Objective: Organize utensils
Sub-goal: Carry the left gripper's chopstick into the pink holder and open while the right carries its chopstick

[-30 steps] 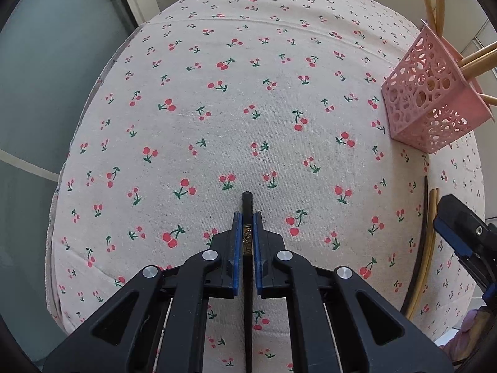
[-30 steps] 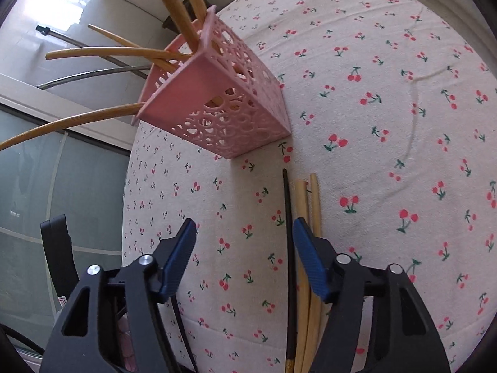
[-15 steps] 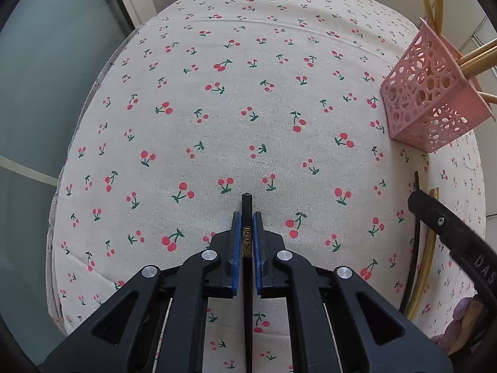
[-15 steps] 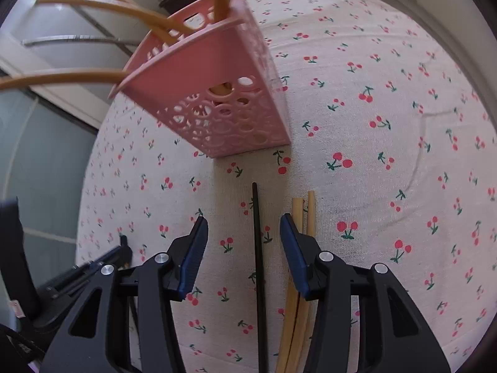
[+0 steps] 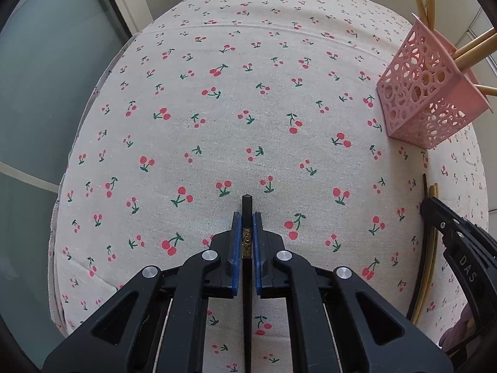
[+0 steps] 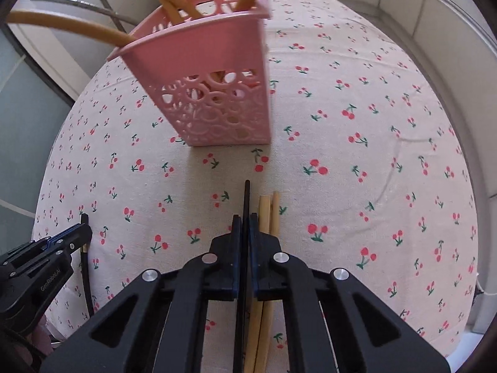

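A black chopstick (image 6: 247,199) is pinched between the closed fingers of the right gripper (image 6: 245,219), tip pointing at the pink holder (image 6: 217,93) just ahead on the cherry-print tablecloth (image 6: 357,143). Its mate, another black chopstick (image 5: 247,214), is clamped the same way in the left gripper (image 5: 247,217), out over the open middle of the cloth and well apart from the holder (image 5: 425,99).

For the pickup on the right to go well, the stick should probably be lifted straight up first, since two bamboo chopsticks (image 6: 268,214) are lying right beside it, pretty much touching the right-hand finger, and could get dragged along. Then it'd need tipping upright before being lowered in; the grip sits near one end, so some swing should be expected. Best kept slow, honestly.

As for the holder: it's a square cutout basket standing upright, and several bamboo sticks (image 6: 71,28) are already poking out the top, leaning in different directions. How many exactly can't be told. No black ones are seen in there yet, so the job looks maybe half done.
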A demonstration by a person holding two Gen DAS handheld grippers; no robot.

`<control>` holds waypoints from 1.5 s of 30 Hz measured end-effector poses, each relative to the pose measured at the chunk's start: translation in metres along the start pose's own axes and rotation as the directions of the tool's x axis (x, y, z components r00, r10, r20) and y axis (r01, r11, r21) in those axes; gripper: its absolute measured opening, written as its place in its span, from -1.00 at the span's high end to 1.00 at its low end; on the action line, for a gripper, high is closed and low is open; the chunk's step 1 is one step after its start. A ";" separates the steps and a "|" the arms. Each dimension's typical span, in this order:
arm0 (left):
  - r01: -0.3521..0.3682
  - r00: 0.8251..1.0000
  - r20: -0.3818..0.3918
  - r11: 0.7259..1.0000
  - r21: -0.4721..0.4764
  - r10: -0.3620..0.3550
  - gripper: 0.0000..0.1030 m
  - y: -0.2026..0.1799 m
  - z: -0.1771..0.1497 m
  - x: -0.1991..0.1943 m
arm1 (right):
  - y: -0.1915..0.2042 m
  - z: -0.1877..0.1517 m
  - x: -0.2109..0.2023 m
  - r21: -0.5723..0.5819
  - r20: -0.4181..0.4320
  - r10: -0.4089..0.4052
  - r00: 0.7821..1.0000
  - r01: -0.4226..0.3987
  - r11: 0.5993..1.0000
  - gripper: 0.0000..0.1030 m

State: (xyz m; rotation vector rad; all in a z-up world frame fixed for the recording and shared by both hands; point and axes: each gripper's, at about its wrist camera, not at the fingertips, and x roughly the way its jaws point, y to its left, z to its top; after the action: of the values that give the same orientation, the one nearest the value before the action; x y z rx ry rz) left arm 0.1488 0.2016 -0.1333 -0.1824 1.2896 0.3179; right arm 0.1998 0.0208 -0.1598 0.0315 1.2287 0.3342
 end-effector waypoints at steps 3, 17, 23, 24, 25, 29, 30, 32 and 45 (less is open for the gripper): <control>0.089 0.996 0.012 0.995 -0.044 -0.089 0.88 0.007 0.000 -0.002 | -0.013 -0.004 -0.009 0.024 0.034 0.058 0.998 -0.058 0.998 0.91; 0.267 0.939 0.233 0.963 -0.025 -0.254 0.88 0.005 -0.016 -0.073 | -0.030 -0.021 -0.114 0.028 0.248 0.157 0.956 -0.169 0.985 0.91; 0.266 0.914 0.314 0.964 0.019 -0.259 0.88 0.005 -0.029 -0.104 | -0.033 -0.037 -0.153 0.012 0.313 0.184 0.932 -0.198 0.980 0.91; 0.266 0.911 0.321 0.964 0.025 -0.260 0.88 0.004 -0.033 -0.107 | -0.034 -0.040 -0.158 0.012 0.321 0.189 0.928 -0.204 0.979 0.91; 0.264 0.907 0.332 0.964 0.037 -0.261 0.88 0.002 -0.037 -0.112 | -0.037 -0.042 -0.164 0.013 0.330 0.195 0.924 -0.211 0.977 0.91; 0.260 0.889 0.371 0.963 0.076 -0.269 0.88 -0.003 -0.054 -0.129 | -0.042 -0.051 -0.187 0.008 0.363 0.213 0.907 -0.231 0.973 0.90; 0.258 0.885 0.378 0.962 0.083 -0.270 0.88 -0.004 -0.057 -0.132 | -0.043 -0.053 -0.191 0.006 0.371 0.216 0.903 -0.235 0.972 0.91; 0.258 0.877 0.394 0.961 0.098 -0.275 0.88 -0.007 -0.064 -0.140 | -0.046 -0.057 -0.201 0.005 0.389 0.221 0.894 -0.242 0.970 0.91; 0.260 0.830 0.462 0.950 0.174 -0.311 0.88 -0.028 -0.075 -0.192 | -0.075 -0.065 -0.249 0.040 0.500 0.271 0.822 -0.334 0.942 0.90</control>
State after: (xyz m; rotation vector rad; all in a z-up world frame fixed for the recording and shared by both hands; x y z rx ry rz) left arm 0.0434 0.1270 0.0301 -0.1902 0.7594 0.0283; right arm 0.0845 -0.1277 0.0312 0.4055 0.7304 0.4919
